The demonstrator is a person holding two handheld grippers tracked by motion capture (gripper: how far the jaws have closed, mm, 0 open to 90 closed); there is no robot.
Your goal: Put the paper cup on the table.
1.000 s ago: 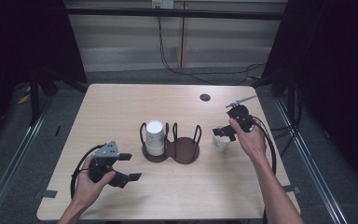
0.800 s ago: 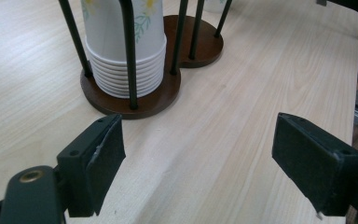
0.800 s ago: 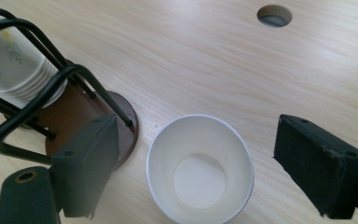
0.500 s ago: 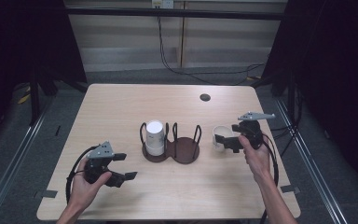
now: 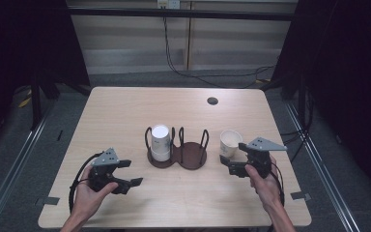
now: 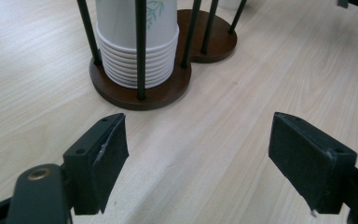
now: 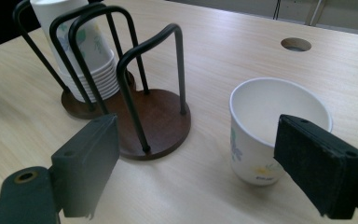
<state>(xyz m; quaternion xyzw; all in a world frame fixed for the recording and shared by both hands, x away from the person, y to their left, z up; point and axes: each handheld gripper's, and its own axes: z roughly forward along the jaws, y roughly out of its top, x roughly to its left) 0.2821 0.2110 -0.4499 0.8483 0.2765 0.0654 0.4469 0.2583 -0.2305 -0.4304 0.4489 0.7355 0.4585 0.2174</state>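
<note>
Pale wood grain covers the table [image 5: 125, 111], with grey floor and dark curtains around it. Nearest, at seven o'clock, the left tool [image 5: 125, 175] rests in a hand, jaws apart and holding nothing; they have just been closing a little. At four o'clock the right tool [image 5: 229, 165], jaws wide and empty, has drawn back toward the near edge since a second ago, leaving the paper cup [image 5: 230, 142] upright just beyond it. At centre the dark round-based wire rack [image 5: 192, 155] holds stacked ribbed cups [image 5: 160, 142]. A round hole [image 5: 212, 101] lies at one o'clock.
</note>
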